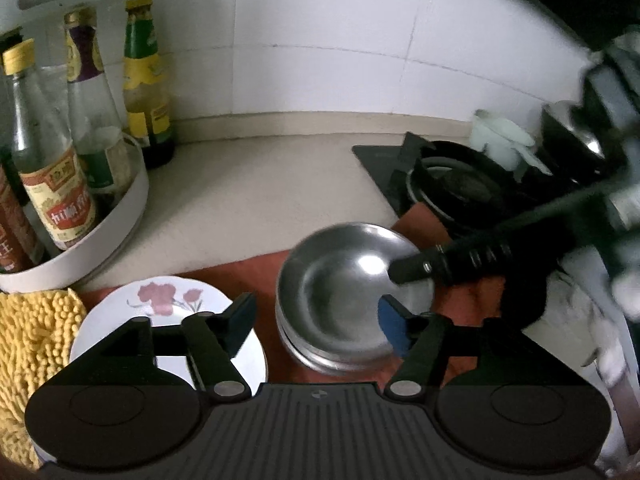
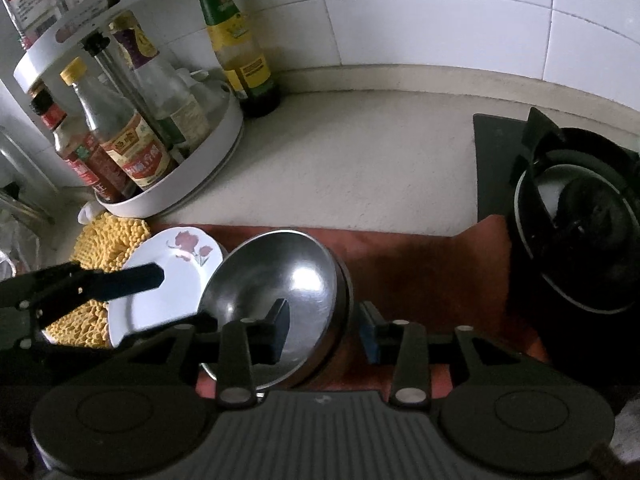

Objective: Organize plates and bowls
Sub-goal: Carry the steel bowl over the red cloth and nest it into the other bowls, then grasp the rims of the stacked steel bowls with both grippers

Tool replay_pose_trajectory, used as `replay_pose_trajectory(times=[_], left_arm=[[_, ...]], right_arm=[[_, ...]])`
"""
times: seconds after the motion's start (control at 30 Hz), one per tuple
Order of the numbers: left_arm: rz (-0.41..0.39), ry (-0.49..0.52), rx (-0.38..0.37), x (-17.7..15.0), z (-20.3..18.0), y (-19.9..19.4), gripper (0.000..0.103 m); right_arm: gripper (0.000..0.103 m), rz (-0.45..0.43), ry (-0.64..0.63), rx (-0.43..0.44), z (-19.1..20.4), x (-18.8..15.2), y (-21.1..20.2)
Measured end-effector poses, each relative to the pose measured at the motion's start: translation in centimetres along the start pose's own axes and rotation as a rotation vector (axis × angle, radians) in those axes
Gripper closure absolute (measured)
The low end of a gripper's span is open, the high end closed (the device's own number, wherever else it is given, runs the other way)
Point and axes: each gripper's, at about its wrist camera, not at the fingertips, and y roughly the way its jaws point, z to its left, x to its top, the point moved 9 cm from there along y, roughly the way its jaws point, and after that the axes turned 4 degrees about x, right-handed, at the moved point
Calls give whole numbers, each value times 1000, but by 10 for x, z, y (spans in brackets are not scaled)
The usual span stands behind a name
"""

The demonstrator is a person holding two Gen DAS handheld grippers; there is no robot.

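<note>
With jaws wide astride the rim at 3 o'clock, the right gripper point(image 2: 323, 326) could tip the stacked steel bowls point(image 2: 276, 304) toward the floral plate point(image 2: 168, 280) at 9 o'clock, where the left gripper point(image 1: 316, 326) hangs equally wide.

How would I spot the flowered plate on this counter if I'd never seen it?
Find the red cloth at the counter's front edge. At its left end, between a yellow mop-like pad and stacked steel bowls, lies the plate. It is the only white dish, flat, with pink flowers printed on it.
</note>
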Motion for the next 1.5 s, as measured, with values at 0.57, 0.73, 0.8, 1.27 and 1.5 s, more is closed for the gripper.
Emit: replay_pose_trajectory(times=[0.57, 0.73, 0.8, 1.27, 1.5], left_arm=[[23, 10, -4, -61, -31, 26, 19], [-5, 21, 28, -64, -40, 39, 19], [-14, 32, 46, -65, -43, 45, 18], [5, 6, 106, -71, -40, 89, 16], [-3, 1, 123, -66, -40, 100, 8]], right_arm=[[56, 55, -59, 51, 1, 10, 17], [53, 95, -115, 73, -3, 21, 31], [53, 108, -132, 87, -4, 25, 37], [50, 241, -269, 246, 0, 21, 73], [49, 264, -278, 288, -4, 23, 82]])
